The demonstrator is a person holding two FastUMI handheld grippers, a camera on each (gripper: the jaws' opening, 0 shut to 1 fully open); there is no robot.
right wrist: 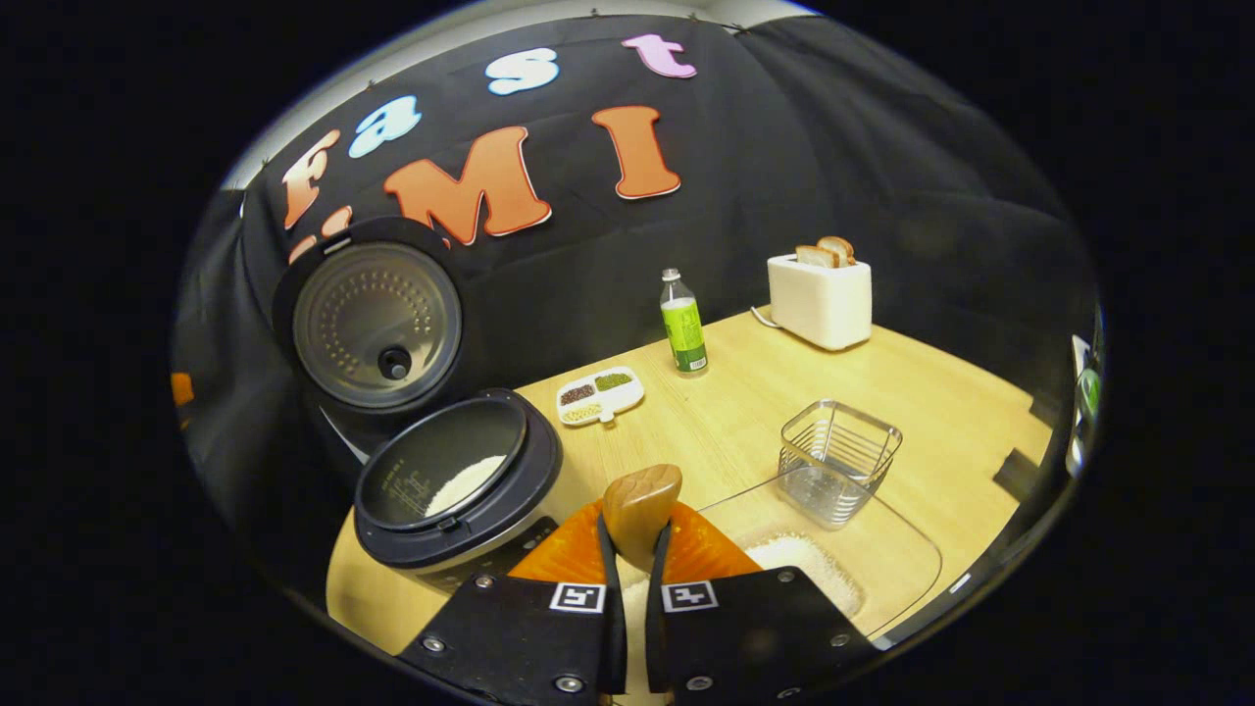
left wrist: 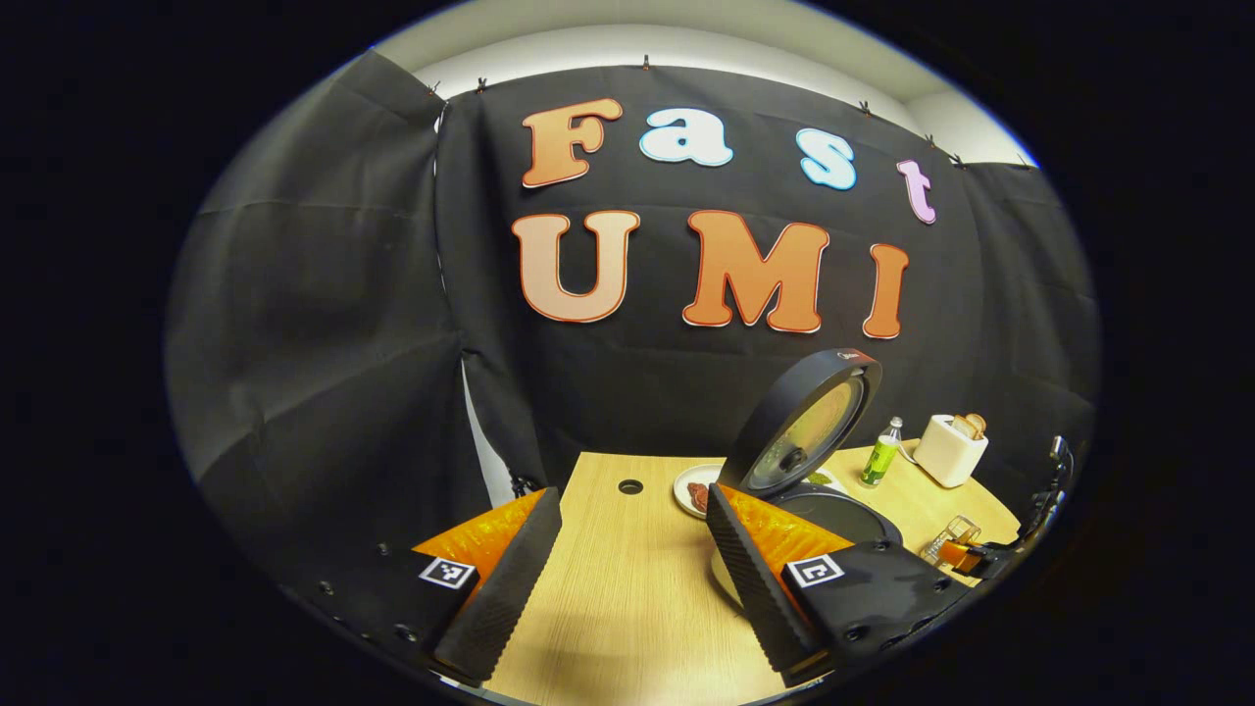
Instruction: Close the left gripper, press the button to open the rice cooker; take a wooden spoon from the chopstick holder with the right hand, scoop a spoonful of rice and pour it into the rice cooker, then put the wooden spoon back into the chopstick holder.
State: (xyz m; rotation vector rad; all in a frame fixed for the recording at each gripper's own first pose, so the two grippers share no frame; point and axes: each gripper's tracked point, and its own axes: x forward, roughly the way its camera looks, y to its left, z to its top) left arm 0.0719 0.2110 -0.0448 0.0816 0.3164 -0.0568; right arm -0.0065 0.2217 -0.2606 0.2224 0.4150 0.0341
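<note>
The cooker [right wrist: 461,490] is the landmark: its lid [right wrist: 377,312] stands up at the back, the pot is open, and a patch of white rice [right wrist: 466,482] lies in the bottom. Just right of the cooker, the right gripper [right wrist: 632,549] has its fingers drawn together on the spoon [right wrist: 642,505], whose wooden bowl sticks up between them, with no grains visible on it. Below and right of the cooker sits a clear tray [right wrist: 882,559] with more rice, and beyond that, further right, a wire basket [right wrist: 838,461] that is likely the chopstick holder. The spoon looks light and stiff, but smooth wood can twist in a pinch, so a hold low on the neck, near the bowl, seems wise, and it should be kept level when loaded, since loose rice spills easily. In the left gripper view, the left gripper [left wrist: 627,559] has its fingers wide apart, holding nothing, just left of the cooker.
</note>
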